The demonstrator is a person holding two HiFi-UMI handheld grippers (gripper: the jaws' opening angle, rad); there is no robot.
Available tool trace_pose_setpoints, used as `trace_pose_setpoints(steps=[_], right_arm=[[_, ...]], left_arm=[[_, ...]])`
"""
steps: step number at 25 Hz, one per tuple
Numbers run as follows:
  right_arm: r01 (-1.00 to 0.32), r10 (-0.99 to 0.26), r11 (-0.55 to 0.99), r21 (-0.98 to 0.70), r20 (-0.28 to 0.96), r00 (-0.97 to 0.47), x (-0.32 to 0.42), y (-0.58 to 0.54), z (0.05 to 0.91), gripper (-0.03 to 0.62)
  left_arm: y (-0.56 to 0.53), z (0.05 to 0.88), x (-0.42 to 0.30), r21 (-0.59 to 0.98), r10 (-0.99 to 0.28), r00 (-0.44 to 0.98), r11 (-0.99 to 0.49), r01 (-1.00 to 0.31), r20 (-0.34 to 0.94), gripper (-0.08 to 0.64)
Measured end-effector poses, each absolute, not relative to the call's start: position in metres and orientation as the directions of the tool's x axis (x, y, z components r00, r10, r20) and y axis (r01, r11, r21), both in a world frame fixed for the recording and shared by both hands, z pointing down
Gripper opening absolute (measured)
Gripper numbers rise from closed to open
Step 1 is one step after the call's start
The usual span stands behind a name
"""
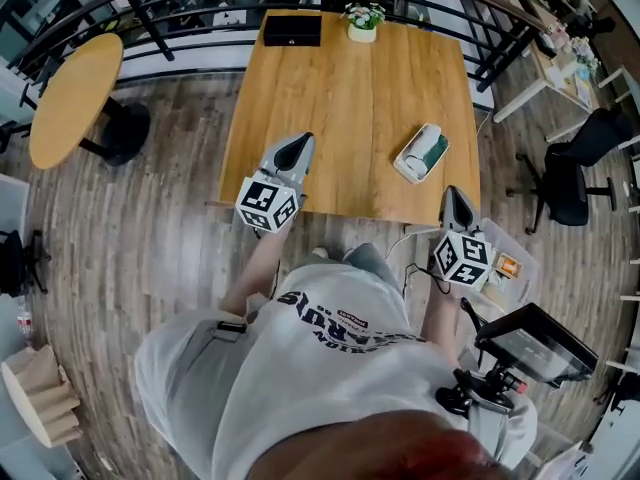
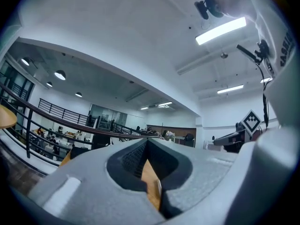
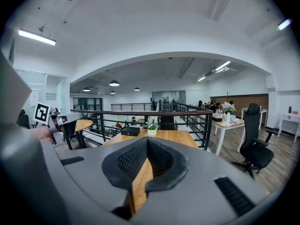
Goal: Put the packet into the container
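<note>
1. L claw: shut, tips meeting, nothing between them. It's held level over the near left part of the wooden surface, pointing away from the person and touching nothing
2. R claw: jaws together too, empty. It sits at the surface's near right corner, tipped slightly down, tip just over the edge
3. Each claw carries a cube w/ black-and-white square markers. L cube is off the surface's near edge, R cube is by the person's right side
4. Packet: white w/ a dark teal patch, lying diagonal on the right half of the surface, close to the near edge. It's ahead of the R claw and a bit to its left, near but apart from it, and well apart from the L claw. Any print on it is too small to read
5. Person's white shirt has dark lettering, upside down from the head view and warped, so can't read it for sure
6. Clear container: low down off the surface's near right corner, just beside the R cube. Something orange and white is inside, can't tell what
7. Far edge of surface: black box, lid shut, and beside it a small white pot w/ flowers
</note>
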State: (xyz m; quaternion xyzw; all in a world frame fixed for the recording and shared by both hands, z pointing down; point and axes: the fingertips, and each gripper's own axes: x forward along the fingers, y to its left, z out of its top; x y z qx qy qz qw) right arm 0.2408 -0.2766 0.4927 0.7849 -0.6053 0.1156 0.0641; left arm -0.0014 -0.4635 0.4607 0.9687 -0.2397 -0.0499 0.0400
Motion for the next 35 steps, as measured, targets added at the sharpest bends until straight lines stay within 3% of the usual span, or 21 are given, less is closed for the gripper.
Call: trace_pose_setpoints(steps=[5, 10, 14, 23, 35], right_arm=[[-0.973, -0.940, -0.217, -0.079, 0.286, 0.186, 0.218, -0.256, 0.506, 0.009], [-0.984, -0.963, -0.141, -0.111, 0.244, 0.111, 0.186, -0.238, 0.489, 0.008], [-0.987, -0.967, -0.109, -0.117, 0.242, 0.078, 0.183, -0.181, 0.486, 0.009], [-0.972, -0.949, -0.162, -0.169, 0.298, 0.106, 0.200, 0.011, 0.514, 0.008], [-0.952, -0.955, -0.164, -0.257, 0.284, 0.088, 0.146, 0.125, 0.526, 0.009]], left_arm=[[-0.412, 0.451, -0.025, 0.045, -0.485, 0.872, -0.875, -0.482, -0.072, -0.003], [-0.362, 0.454, -0.068, 0.089, -0.546, 0.836, -0.837, -0.541, -0.051, -0.003], [-0.294, 0.464, -0.062, 0.125, -0.558, 0.829, -0.826, -0.550, -0.037, -0.003], [-0.095, 0.468, -0.026, 0.142, -0.507, 0.862, -0.855, -0.499, -0.021, -0.003], [0.024, 0.481, -0.091, 0.158, -0.503, 0.862, -0.847, -0.507, 0.068, -0.003]])
